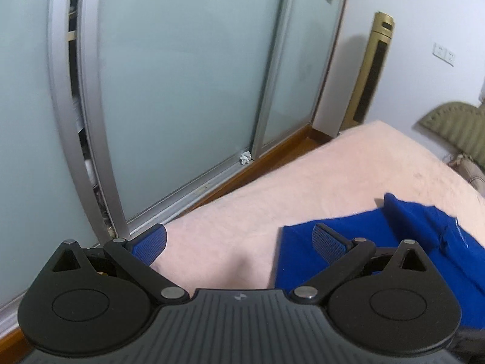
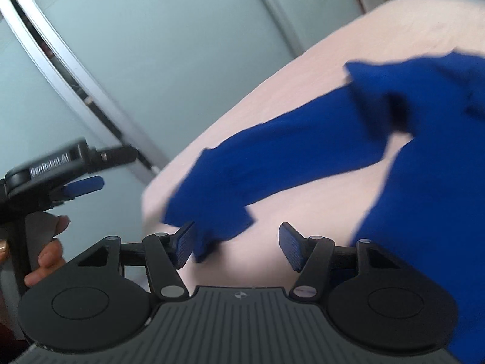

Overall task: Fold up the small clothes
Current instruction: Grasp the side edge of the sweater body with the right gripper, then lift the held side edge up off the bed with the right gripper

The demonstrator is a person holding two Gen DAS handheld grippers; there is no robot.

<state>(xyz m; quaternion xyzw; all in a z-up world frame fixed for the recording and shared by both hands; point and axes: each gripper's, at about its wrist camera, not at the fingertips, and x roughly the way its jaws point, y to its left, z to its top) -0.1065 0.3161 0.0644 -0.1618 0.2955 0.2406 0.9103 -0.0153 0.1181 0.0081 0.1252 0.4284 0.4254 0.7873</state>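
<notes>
A royal blue garment (image 1: 406, 242) lies on a pale pink bed (image 1: 303, 188). In the left wrist view my left gripper (image 1: 239, 242) is open and empty, over the bed's near edge, with its right finger over the garment's left edge. In the right wrist view the garment (image 2: 303, 151) is blurred, with a long sleeve stretched to the left. My right gripper (image 2: 236, 245) is open, just above the bed, with the sleeve's cuff end at its left finger. The left gripper (image 2: 81, 186) shows at the left of the right wrist view, held by a hand.
Frosted sliding doors (image 1: 182, 75) with metal frames stand beyond the bed's far side, with a wooden floor strip (image 1: 272, 154) between. A gold tower unit (image 1: 372, 66) stands in the corner. A green cushion (image 1: 454, 127) lies at the bed's far right.
</notes>
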